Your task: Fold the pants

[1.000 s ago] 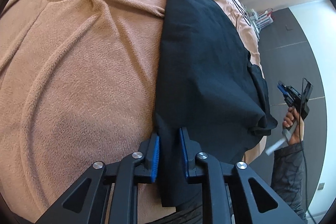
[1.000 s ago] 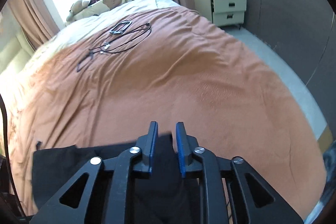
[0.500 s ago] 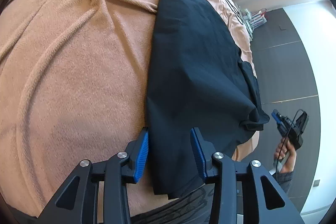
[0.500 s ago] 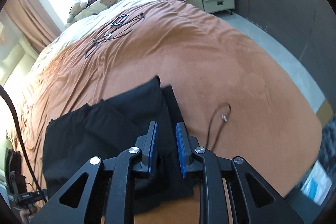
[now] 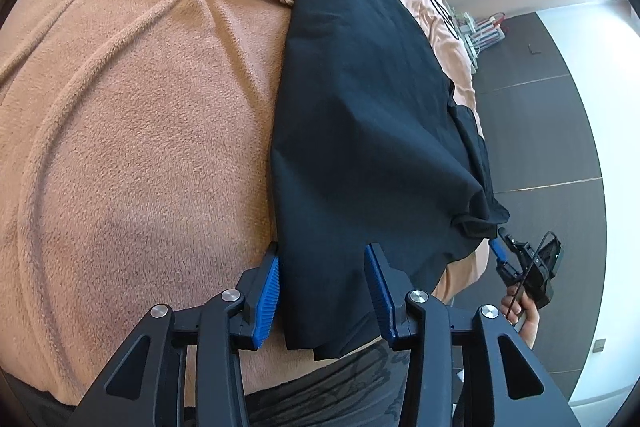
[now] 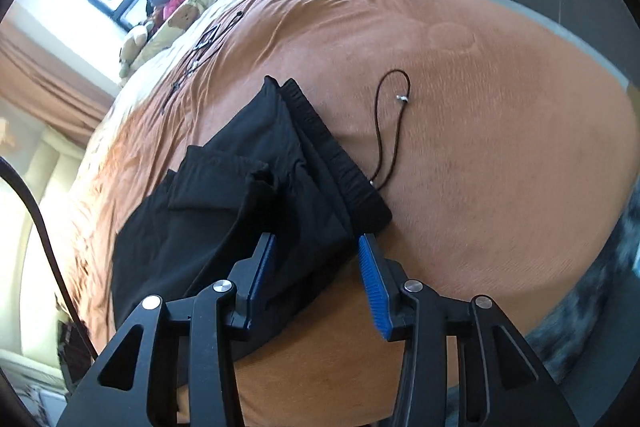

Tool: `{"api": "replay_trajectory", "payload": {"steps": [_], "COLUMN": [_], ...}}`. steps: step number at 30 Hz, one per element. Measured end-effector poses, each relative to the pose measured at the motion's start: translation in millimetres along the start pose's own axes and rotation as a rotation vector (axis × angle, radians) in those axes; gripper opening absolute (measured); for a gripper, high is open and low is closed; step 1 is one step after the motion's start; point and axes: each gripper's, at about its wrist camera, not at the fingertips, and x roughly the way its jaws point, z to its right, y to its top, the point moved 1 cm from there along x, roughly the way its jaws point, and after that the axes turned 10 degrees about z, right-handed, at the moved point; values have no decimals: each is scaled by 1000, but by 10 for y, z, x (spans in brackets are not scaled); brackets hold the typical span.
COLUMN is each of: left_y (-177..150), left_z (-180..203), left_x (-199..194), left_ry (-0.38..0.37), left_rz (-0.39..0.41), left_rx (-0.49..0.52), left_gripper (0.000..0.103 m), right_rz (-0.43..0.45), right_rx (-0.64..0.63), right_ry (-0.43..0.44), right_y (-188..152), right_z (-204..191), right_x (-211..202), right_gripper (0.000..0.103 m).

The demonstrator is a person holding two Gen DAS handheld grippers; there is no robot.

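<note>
1. The black pants point(image 5: 360, 131) lie folded on the orange blanket point(image 5: 140, 127), near the bed's edge.
2. The left gripper point(image 5: 322, 291) angles downward, jaws released, straddling the fabric's corner (pads not pressing).
3. The right gripper point(image 6: 316, 275), also tilted downward, has just opened its jaws; the waistband end lies loose between them.

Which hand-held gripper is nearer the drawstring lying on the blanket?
Right. The right hand-held gripper straddles the pants near the drawstring; the left hand-held gripper is at their opposite end.

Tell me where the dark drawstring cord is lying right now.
In the right wrist view, the cord loops on the orange blanket just right of the black pants, its lower end meeting their waistband.
</note>
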Motion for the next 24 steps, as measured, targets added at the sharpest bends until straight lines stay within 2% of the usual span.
{"api": "replay_trajectory", "payload": {"steps": [1,2,3,5,9,11,14,16,19,24], "left_y": [1,2,-6,-15,-24,-21,-17,-5,16,53], "left_z": [-1,-2,1,34,67,65,76,83,96,81], "left_x": [0,-2,-1,11,42,54,65,51,20,-9], "left_ry": [2,4,5,5,8,8,9,9,7,-8], "left_rz": [0,0,1,2,1,-1,-4,-3,5,18], "left_rx": [0,0,0,2,3,1,6,12,20,20], "left_gripper": [44,44,44,44,44,44,44,44,44,44], "right_rz": [3,7,5,23,72,84,19,10,62,104], "right_rx": [-4,-14,-19,-27,-63,-73,-60,-45,-69,-73], "right_ry": [-4,-11,-14,-10,-29,-57,-117,-130,-147,-69], "right_y": [11,39,41,56,122,35,-26,-33,-6,5], "right_z": [4,9,12,4,-7,-54,16,39,-23,-202], "right_x": [1,-3,-4,-53,-203,-198,-33,-18,-165,-350], "right_gripper": [39,21,11,7,7,7,8,13,20,25]}}
